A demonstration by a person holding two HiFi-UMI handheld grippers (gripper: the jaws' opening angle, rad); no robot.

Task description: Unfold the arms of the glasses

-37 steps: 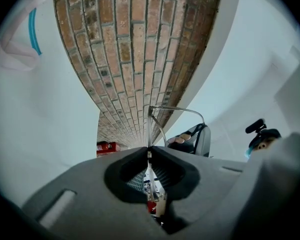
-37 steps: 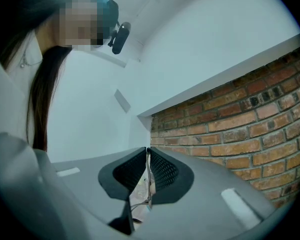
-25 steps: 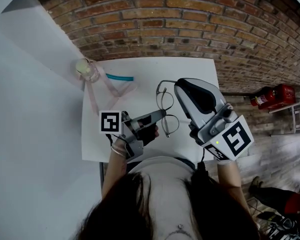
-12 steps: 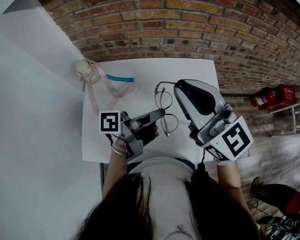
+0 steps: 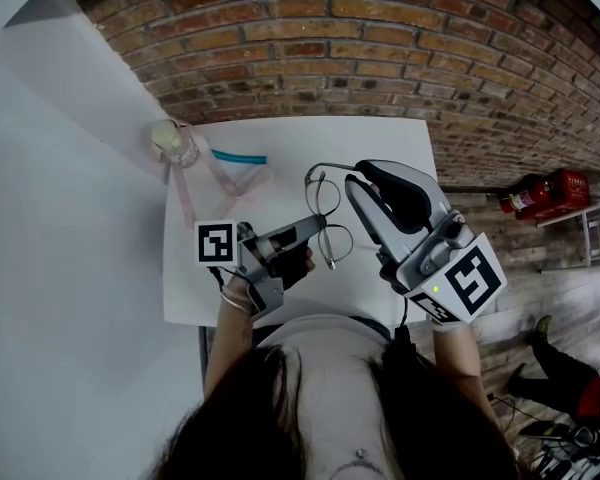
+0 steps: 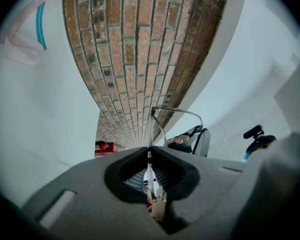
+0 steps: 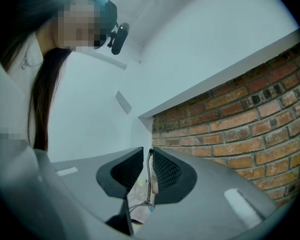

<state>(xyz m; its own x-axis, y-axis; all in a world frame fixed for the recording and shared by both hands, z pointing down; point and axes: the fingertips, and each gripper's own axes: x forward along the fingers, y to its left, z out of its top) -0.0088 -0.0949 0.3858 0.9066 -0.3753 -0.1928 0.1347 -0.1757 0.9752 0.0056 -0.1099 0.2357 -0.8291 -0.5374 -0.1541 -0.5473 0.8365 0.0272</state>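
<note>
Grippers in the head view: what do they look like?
Both are grey with black ribbed pads and a white cube bearing black square markers. The left gripper looks slimmer; the right gripper, its jaws opening around a glasses arm, shows a green light. Forearms unsleeved.

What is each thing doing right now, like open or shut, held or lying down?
Glasses: held above the table, one arm swung out.
Left gripper: shut on the glasses.
Right gripper: jaws opening, glasses arm between them.
Cup: upright on the table.
Clear bag: lying flat on the table.
</note>
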